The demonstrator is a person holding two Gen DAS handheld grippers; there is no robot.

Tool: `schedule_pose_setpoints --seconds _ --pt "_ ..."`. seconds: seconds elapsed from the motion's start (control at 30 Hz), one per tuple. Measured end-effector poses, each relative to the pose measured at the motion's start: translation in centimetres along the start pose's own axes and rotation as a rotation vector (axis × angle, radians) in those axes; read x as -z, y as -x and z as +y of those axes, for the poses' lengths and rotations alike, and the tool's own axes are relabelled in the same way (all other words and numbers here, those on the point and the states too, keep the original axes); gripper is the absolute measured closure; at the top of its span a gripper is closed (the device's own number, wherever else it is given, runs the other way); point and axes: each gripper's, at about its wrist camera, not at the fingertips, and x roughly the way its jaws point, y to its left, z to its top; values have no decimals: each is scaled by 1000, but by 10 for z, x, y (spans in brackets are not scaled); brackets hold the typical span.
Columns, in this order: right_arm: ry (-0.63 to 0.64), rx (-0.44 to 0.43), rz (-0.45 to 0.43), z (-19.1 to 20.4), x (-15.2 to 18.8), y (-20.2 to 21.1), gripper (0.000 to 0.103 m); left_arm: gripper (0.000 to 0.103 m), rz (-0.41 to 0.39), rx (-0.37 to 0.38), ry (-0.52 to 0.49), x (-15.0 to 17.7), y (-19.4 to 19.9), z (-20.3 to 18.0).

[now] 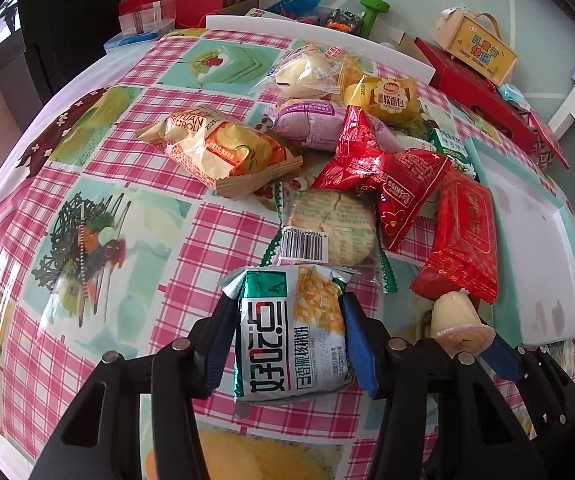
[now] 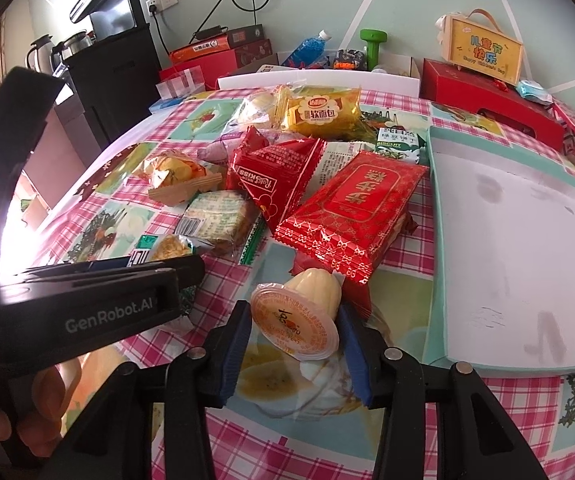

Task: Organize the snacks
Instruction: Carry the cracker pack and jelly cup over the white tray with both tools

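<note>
Here the left claw grips a packet, seemingly labelled 好吃点

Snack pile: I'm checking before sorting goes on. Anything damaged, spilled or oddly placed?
No spill shows. The biscuit in the clear green-edged wrapper looks cracked across its top. The snacks lie in an overlapping heap beside the white tray, which holds none yet.
</note>
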Motion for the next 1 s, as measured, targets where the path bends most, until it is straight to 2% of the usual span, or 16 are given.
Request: schedule_pose_setpoints --seconds 0.3,0.57,0.8,1.0 --pt "-15 -14 -51 -1 -2 20 55 50 -30 10 7 -2 15 0" --pt "-44 -28 -147 -6 -9 46 55 50 -95 26 -2 -7 39 -5" --pt "-108 37 -178 -31 -14 55 55 50 -126 45 -34 -10 47 -21" --pt "-208 171 -234 -81 -19 66 55 50 -130 97 -127 -24 49 -65"
